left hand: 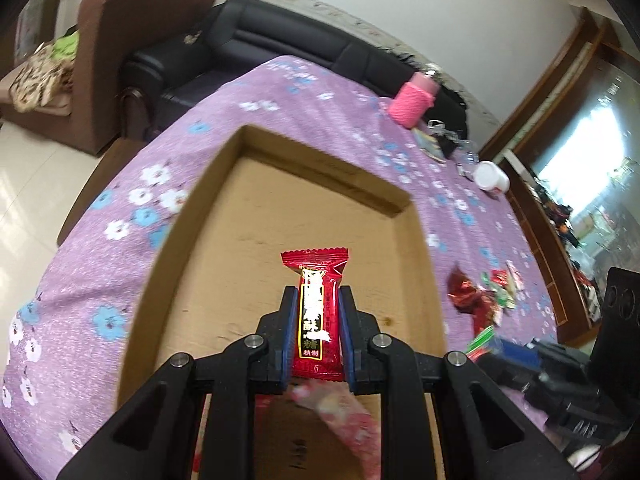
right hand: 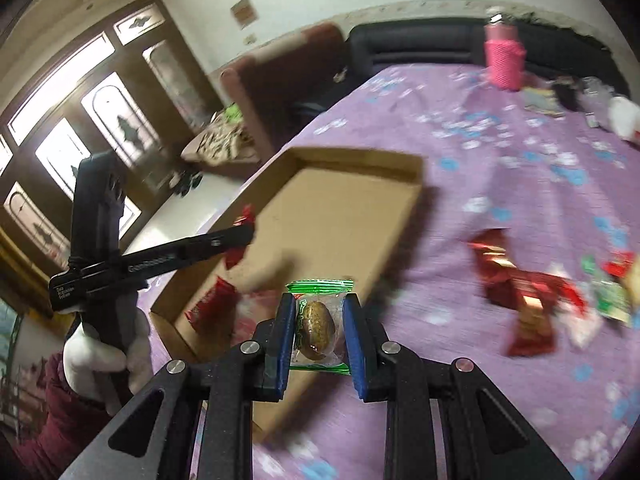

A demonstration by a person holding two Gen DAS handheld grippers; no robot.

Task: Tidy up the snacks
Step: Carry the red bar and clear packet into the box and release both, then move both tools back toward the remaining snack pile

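My right gripper (right hand: 318, 320) pinches a green-wrapped snack (right hand: 319, 322), with the cardboard box (right hand: 344, 208) at twelve o'clock and loose snacks (right hand: 532, 296) at three.

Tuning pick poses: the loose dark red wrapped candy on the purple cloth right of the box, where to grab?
Take the dark red candy across its bulging middle, coming from above. It lies flat on the purple cloth, so its twisted ends are too thin. Neighbouring wrappers crowd its right side.
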